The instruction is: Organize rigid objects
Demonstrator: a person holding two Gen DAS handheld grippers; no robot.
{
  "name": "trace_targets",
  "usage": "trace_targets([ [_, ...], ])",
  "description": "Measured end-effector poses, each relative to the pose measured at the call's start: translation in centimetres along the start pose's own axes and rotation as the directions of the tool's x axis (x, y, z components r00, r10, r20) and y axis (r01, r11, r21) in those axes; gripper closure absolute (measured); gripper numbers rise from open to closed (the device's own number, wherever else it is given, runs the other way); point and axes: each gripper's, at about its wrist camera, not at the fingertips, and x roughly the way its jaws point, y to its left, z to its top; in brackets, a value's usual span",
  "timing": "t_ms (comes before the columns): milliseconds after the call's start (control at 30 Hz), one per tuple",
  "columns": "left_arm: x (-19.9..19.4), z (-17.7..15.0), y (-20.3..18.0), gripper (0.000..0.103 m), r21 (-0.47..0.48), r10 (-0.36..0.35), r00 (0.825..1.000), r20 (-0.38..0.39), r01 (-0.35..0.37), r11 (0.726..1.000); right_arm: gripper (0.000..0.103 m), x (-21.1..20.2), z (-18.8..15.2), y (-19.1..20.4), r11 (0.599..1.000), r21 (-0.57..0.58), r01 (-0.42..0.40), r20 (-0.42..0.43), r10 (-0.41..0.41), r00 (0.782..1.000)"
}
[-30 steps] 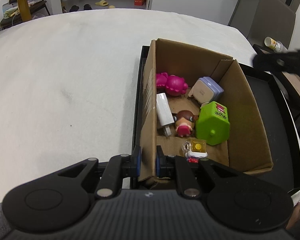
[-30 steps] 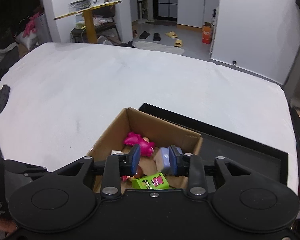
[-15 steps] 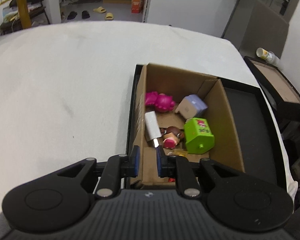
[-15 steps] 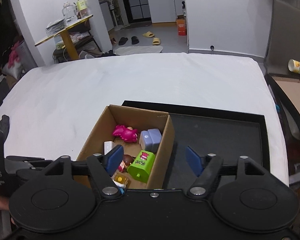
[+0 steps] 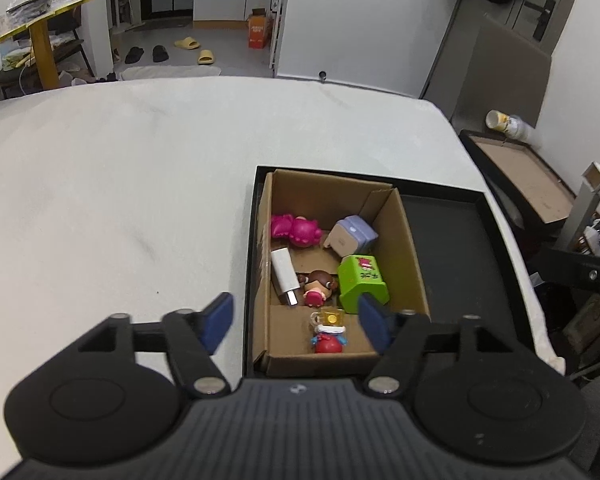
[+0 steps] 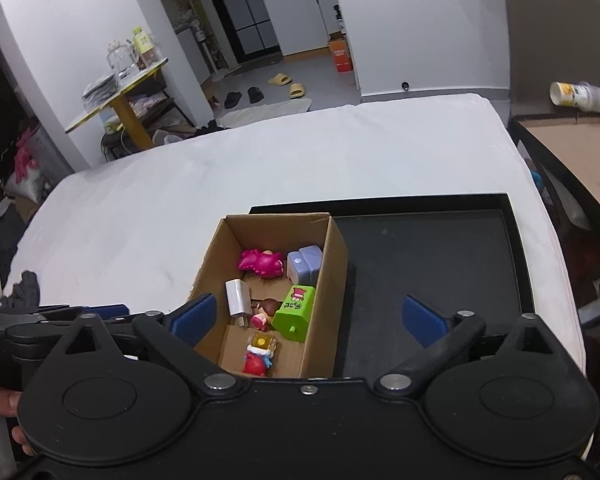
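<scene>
Left wrist view: an open brown cardboard box [image 5: 410, 256] sits in the left part of a black tray [image 5: 460, 248] on a white table [image 5: 120, 208]. It holds a magenta toy [image 5: 294, 229], lavender case [image 5: 352, 236], white charger [image 5: 284, 270], green block [image 5: 362, 282] and small figurines [image 5: 318, 286]. Both the left gripper [image 5: 296, 322] and the right gripper [image 6: 306, 318] hover above with jaws opening, nothing between them.

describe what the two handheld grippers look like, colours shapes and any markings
Both are matte black plastic. The left gripper has two angular black fingers tipped with blue pads, silver pivot screws, round raised discs on each side and a ribbed body with a small logo. The right gripper has the same build with blue pads, but its body is smooth, with a silver centre screw.
</scene>
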Motion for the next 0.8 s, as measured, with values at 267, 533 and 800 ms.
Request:
trace_targets([
  [267,-3.0,-0.1,-0.3,0.014,-0.005,-0.006,1.0,0.022,0.006,1.0,0.0,-2.5,-0.7,0.0,0.999,0.034,0.02,0.021,-0.021,1.0],
  [533,-6.0,-0.8,-0.7,0.009,0.007,0.025,0.998,0.06,-0.026,1.0,0.0,-4.3,-1.8,0.5,0.997,0.046,0.055,0.026,-0.056,0.998],
  [800,-8.5,-1.5,-0.2,0.001,0.0,0.035,0.997,0.072,-0.035,0.999,0.0,-6.2,-2.7,1.3,0.993,0.039,0.107,0.044,-0.109,0.993],
])
